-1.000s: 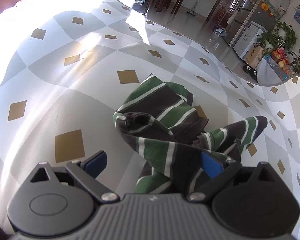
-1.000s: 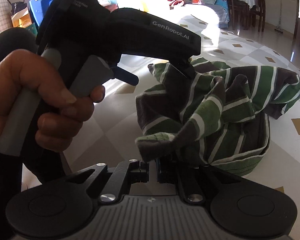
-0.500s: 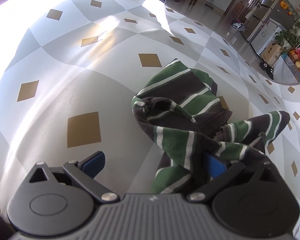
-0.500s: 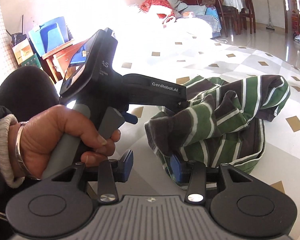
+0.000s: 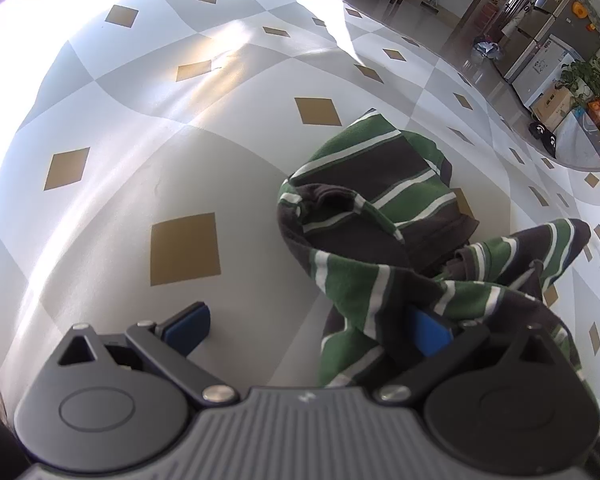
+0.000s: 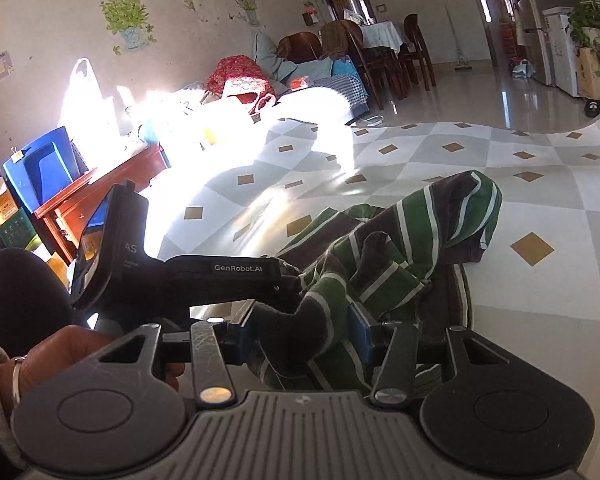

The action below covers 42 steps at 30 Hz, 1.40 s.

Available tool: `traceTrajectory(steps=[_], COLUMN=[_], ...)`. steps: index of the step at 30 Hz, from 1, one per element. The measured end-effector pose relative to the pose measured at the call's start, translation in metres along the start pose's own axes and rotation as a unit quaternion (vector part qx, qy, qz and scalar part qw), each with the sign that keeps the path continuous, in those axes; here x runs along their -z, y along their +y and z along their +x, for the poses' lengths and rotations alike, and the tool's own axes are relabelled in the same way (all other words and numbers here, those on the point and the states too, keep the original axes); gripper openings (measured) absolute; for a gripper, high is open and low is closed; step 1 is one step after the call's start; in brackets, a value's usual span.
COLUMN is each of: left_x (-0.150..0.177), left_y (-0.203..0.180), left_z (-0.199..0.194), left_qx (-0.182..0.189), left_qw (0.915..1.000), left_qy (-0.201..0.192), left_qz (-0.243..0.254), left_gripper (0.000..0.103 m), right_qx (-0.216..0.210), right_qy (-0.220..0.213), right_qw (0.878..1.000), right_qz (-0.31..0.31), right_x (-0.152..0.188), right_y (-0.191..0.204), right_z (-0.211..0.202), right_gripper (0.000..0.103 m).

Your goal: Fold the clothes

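Currently the striped garment [image 5: 380, 216] is lying bunched on the tabletop [image 5: 180, 160]. Left gripper [image 5: 308, 328] is gaping wide, cloth draping over its 3 o'clock finger; right gripper [image 6: 300, 332] is standing part-open around a fold. Advice: close on one layer only, at an edge.
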<state>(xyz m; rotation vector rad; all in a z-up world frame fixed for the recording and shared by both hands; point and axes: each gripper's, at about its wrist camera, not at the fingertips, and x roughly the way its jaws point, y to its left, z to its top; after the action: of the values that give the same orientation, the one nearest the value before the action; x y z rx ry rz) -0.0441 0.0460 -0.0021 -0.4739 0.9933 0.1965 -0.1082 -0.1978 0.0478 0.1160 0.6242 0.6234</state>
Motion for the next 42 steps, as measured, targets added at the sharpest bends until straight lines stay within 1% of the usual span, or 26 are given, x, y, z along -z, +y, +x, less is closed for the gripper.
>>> traceTrajectory(steps=[1,3,8,9,11,13,15,17,20,21,23,25,26,28,33,36,40,42], left_x=[0.0,0.0,-0.001,-0.002,-0.004,-0.006,-0.01,-0.014,-0.016,-0.016,-0.013,-0.01,-0.009,-0.007,-0.002,-0.001,-0.002,-0.003], left_y=[0.0,0.0,0.003,0.003,0.003,0.003,0.002,0.001,-0.005,-0.008,-0.016,-0.02,-0.017,-0.011,0.004,0.002,0.005,0.006], left_z=[0.0,0.0,-0.002,-0.003,-0.009,-0.016,-0.025,-0.033,-0.041,-0.041,-0.038,-0.031,-0.027,-0.018,0.002,0.003,0.003,0.003], left_qx=[0.0,0.0,0.003,0.004,0.003,0.003,0.009,0.018,0.025,0.027,0.031,0.027,0.019,0.003,-0.038,-0.071,-0.077,-0.079], left_qw=[1.0,1.0,1.0,1.0,0.9999,0.9995,0.9987,0.9976,0.9957,0.9953,0.995,0.9956,0.9967,0.9982,0.9988,0.9966,0.9964,0.9963], left_qy=[0.0,0.001,0.002,0.0,-0.011,-0.029,-0.05,-0.066,-0.084,-0.084,-0.073,-0.053,-0.044,-0.026,0.018,0.012,0.012,0.012], left_qz=[0.001,0.003,0.0,-0.001,0.002,0.007,0.012,0.014,0.031,0.04,0.061,0.072,0.066,0.055,0.026,0.041,0.035,0.032], left_gripper=[0.103,0.103,0.103,0.103,0.103,0.103,0.103,0.103,0.103,0.103,0.103,0.103,0.103,0.103,0.103,0.103,0.103,0.103], right_qx=[0.004,0.013,0.06,0.063,0.058,0.045,0.019,-0.017,-0.066,-0.074,-0.08,-0.076,-0.072,-0.062,-0.041,-0.051,-0.061,-0.07], right_qy=[-0.002,-0.003,0.006,0.012,0.024,0.039,0.058,0.08,0.115,0.125,0.144,0.163,0.165,0.16,0.135,0.115,0.085,0.069], right_qw=[1.0,1.0,0.998,0.997,0.998,0.998,0.998,0.996,0.989,0.986,0.981,0.977,0.977,0.979,0.986,0.99,0.994,0.995], right_qz=[-0.007,-0.022,-0.035,-0.034,-0.029,-0.029,-0.03,-0.038,-0.067,-0.081,-0.106,-0.113,-0.113,-0.109,-0.091,-0.061,-0.02,0.011], right_x=[0.0,0.0,0.005,0.005,0.006,0.007,0.01,0.015,0.026,0.03,0.038,0.042,0.042,0.041,0.037,0.034,0.027,0.022], right_y=[0.002,0.007,0.009,0.009,0.01,0.012,0.016,0.024,0.038,0.044,0.051,0.053,0.053,0.049,0.038,0.03,0.018,0.012], right_z=[0.001,0.005,0.023,0.026,0.032,0.036,0.04,0.045,0.054,0.056,0.061,0.064,0.064,0.061,0.051,0.044,0.036,0.032], right_gripper=[0.051,0.052,0.052,0.051,0.041,0.022,0.017,0.016,0.016,0.017,0.017,0.03,0.032,0.038,0.039,0.041,0.044,0.045])
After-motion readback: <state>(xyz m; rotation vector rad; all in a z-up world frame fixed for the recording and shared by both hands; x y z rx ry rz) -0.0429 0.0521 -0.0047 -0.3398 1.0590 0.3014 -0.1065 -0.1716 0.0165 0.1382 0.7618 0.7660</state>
